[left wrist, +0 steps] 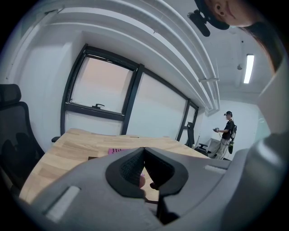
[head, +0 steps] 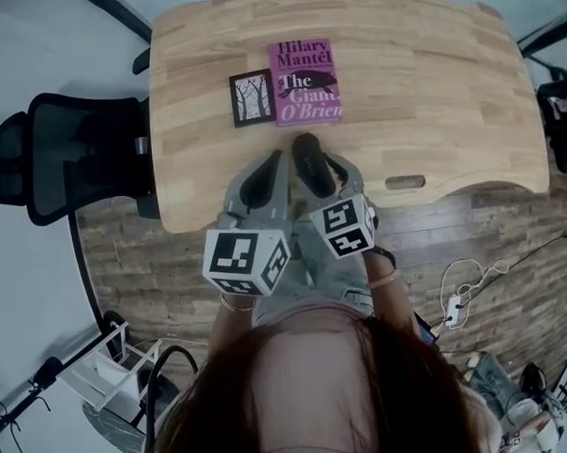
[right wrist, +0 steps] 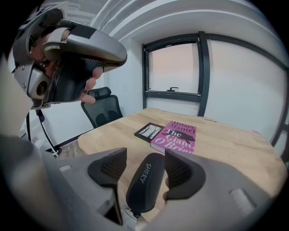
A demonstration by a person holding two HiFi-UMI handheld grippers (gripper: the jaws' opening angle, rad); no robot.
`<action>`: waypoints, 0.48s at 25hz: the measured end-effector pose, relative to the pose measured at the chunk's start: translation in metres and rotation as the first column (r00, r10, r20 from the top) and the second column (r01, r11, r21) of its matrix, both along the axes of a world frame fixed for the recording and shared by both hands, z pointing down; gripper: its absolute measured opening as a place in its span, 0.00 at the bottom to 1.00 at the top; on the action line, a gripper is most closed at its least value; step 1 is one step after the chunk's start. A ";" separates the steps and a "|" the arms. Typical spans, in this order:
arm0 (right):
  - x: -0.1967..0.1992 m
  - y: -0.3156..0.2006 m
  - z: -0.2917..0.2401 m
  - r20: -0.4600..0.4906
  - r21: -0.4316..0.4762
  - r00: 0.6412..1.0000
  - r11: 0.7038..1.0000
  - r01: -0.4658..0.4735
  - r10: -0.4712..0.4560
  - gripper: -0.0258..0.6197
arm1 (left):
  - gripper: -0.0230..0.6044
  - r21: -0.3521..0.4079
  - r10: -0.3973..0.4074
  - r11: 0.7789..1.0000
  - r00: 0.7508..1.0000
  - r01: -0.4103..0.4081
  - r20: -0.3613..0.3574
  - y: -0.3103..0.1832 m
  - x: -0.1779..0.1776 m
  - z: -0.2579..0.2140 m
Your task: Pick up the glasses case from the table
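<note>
The glasses case (right wrist: 143,182), black, oblong and printed "SHERY", lies lengthwise between the jaws of my right gripper (right wrist: 145,164). Bare wood shows between the case and the left pad, while the right pad sits against its side, so the jaws stand open around it. In the head view the case (head: 311,163) is over the wooden table (head: 427,83) near its front edge; whether it rests on the wood I cannot tell. My left gripper (head: 265,177) is just left of it, raised, its pads (left wrist: 131,169) meeting at the tips with nothing between them.
A pink book (head: 303,81) and a small dark framed picture (head: 253,97) lie side by side at mid-table beyond the case. A slot (head: 405,182) cuts the table's front right. A black office chair (head: 69,150) stands at the left. A person (left wrist: 227,131) stands far off.
</note>
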State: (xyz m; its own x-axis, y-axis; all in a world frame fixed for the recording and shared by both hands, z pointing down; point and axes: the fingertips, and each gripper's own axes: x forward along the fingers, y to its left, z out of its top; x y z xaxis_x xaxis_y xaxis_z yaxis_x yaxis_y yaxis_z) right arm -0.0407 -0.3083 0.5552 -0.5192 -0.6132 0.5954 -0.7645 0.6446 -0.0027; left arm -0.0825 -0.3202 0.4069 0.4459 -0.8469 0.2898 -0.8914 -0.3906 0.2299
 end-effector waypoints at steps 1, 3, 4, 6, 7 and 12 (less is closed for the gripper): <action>0.000 -0.001 0.005 -0.004 -0.008 1.000 1.000 -0.002 0.002 0.44 | 0.04 -0.003 -0.001 1.000 1.000 0.001 0.001 -0.002 0.000 0.001; 0.000 -0.002 0.016 -0.011 -0.027 1.000 1.000 -0.006 0.006 0.44 | 0.04 -0.008 -0.002 1.000 1.000 0.002 0.001 -0.004 0.000 0.004; 0.001 -0.002 0.022 -0.013 -0.036 1.000 0.999 -0.007 0.006 0.45 | 0.04 -0.010 -0.003 1.000 1.000 0.003 0.001 -0.005 0.000 0.005; 0.002 -0.002 0.030 -0.014 -0.049 1.000 0.999 -0.010 0.009 0.45 | 0.04 -0.015 -0.003 1.000 1.000 0.003 0.001 -0.007 0.001 0.007; 0.002 -0.003 0.033 -0.015 -0.054 1.000 0.998 -0.014 0.013 0.45 | 0.04 -0.018 -0.004 1.000 1.000 0.004 0.001 -0.008 0.001 0.008; 0.002 -0.007 0.049 -0.029 -0.074 0.999 0.997 -0.029 0.027 0.47 | 0.04 -0.037 -0.004 0.999 1.000 0.004 0.005 -0.011 0.001 0.016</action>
State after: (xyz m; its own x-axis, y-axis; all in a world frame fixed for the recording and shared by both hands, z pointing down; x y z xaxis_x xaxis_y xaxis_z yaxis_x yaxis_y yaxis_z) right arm -0.0384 -0.3156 0.6039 -0.4846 -0.5809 0.6540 -0.7829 0.6216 -0.0280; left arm -0.0818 -0.3313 0.4227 0.4408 -0.8374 0.3233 -0.8942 -0.3781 0.2398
